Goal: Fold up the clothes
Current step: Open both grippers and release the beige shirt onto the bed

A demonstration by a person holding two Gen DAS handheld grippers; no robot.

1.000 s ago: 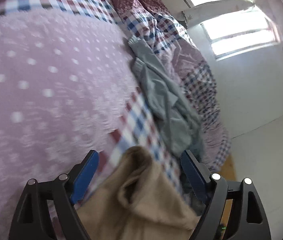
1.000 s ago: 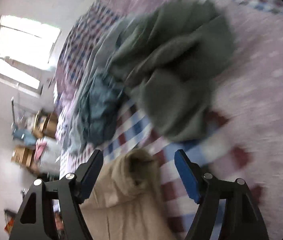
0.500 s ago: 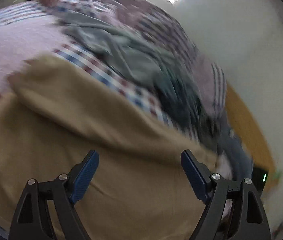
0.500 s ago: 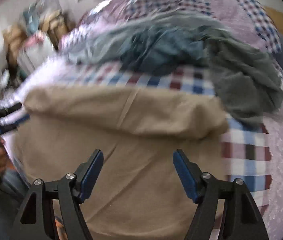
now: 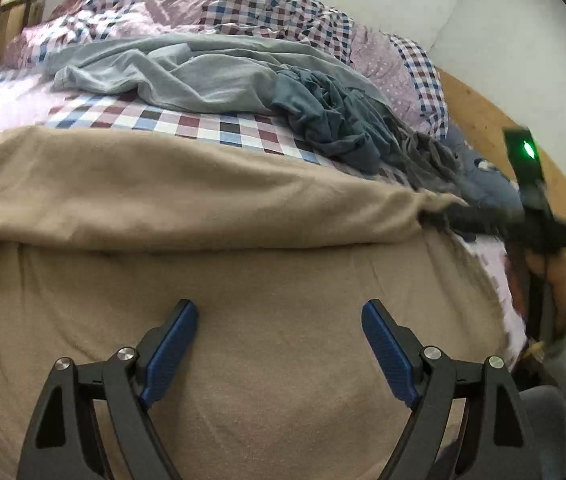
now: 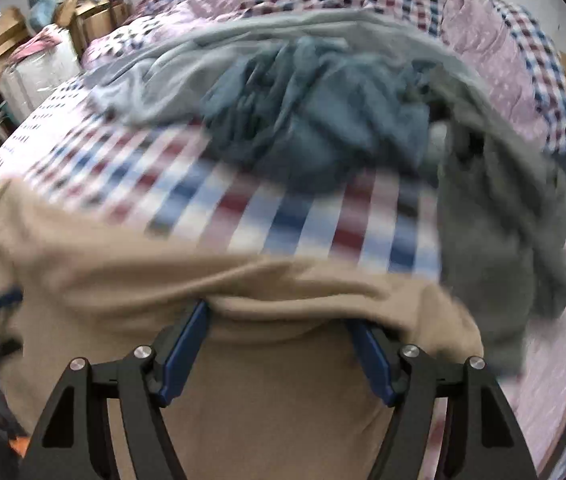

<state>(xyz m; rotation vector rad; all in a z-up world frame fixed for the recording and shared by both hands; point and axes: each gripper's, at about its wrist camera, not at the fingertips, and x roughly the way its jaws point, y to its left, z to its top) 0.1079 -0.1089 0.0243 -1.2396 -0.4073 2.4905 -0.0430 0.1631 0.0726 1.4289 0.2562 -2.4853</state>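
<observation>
The tan garment [image 5: 243, 280] is the landmark; it lies spread on the checked bedsheet [image 5: 203, 128] with its far edge rolled over into a band, presumably the first fold. Left gripper [image 5: 279, 344]: released, jaws wide above the garment's near panel, grasping nothing. Right gripper [image 6: 279, 344]: jaws spread, both tips tucked under the rolled band's near edge at the garment's right end, likely placed to lift it; no clamping is evident. Beyond the garment, the grey-blue clothes pile [image 5: 263, 92] lies unfolded.
</observation>
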